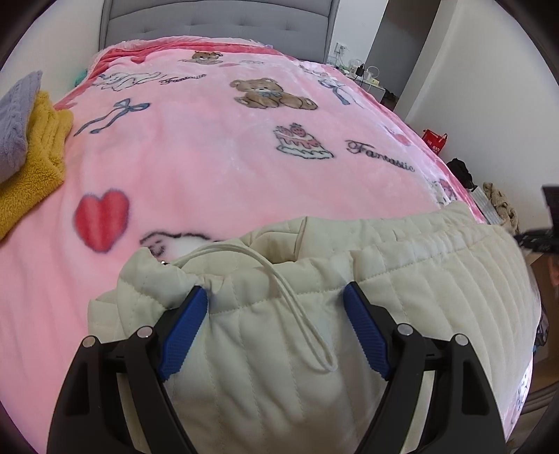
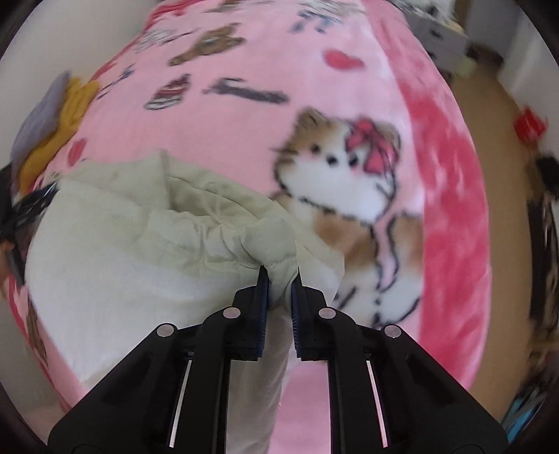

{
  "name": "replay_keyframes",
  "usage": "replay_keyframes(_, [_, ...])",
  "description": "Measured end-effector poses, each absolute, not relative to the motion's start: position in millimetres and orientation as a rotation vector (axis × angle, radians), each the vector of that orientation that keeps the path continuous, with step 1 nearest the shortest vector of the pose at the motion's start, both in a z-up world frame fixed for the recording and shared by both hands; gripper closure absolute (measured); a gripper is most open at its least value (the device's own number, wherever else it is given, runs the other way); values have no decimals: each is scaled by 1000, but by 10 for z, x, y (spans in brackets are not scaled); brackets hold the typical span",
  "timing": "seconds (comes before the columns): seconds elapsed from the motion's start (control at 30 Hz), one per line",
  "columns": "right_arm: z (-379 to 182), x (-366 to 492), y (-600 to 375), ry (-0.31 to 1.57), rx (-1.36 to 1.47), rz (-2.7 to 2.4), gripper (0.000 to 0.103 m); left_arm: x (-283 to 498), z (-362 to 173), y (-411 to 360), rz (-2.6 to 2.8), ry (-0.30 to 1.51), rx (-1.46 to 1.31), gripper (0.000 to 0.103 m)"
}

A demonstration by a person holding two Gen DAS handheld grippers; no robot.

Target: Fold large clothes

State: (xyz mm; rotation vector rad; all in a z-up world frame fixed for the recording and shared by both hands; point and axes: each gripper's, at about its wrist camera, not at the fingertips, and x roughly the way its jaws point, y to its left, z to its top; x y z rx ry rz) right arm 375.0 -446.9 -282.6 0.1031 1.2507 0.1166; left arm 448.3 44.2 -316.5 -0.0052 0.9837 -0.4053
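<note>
A cream quilted garment [image 1: 401,279] with a white drawstring [image 1: 300,314] lies at the near end of a bed covered by a pink cartoon blanket [image 1: 209,157]. My left gripper [image 1: 276,293] is open, its blue pads on either side of the drawstring waistband. In the right wrist view the same garment [image 2: 122,251] lies bunched on the blanket [image 2: 244,139]. My right gripper [image 2: 281,276] is shut on a fold of its cream fabric at the right edge. That view is blurred.
A yellow towel [image 1: 38,167] and a grey knit item [image 1: 14,122] are stacked at the bed's left edge. A grey padded headboard [image 1: 216,24] stands at the far end. A red bag [image 1: 435,139] and clutter sit on the floor to the right.
</note>
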Motion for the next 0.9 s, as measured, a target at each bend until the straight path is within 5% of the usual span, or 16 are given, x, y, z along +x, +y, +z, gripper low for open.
replay_keyframes(0.23, [-3251,3760,-4390,1281,195,41,84,4516,-3234,382,-392,990,26,22])
replay_keyframes(0.3, [-3160,3766,-4354,1277,178,39,71,4504,-3214,372,-391,983,37,22])
replay_keyframes(0.37, [-2974,3748,-4264,1250,78,3,46,4474,-3147,381,-394,973,45,22])
replay_keyframes(0.57, [-2246,3457,-4088,1017,-33,17,46,4191,-2769,471,-429,895,77,21])
replay_keyframes(0.63, [-2061,3322,-4003,928,30,64,46,4064,-2641,516,-415,864,41,14])
replay_keyframes(0.9, [-2273,3138,-3160,961,-117,216,49,3564,-2538,374,-376,811,16,9])
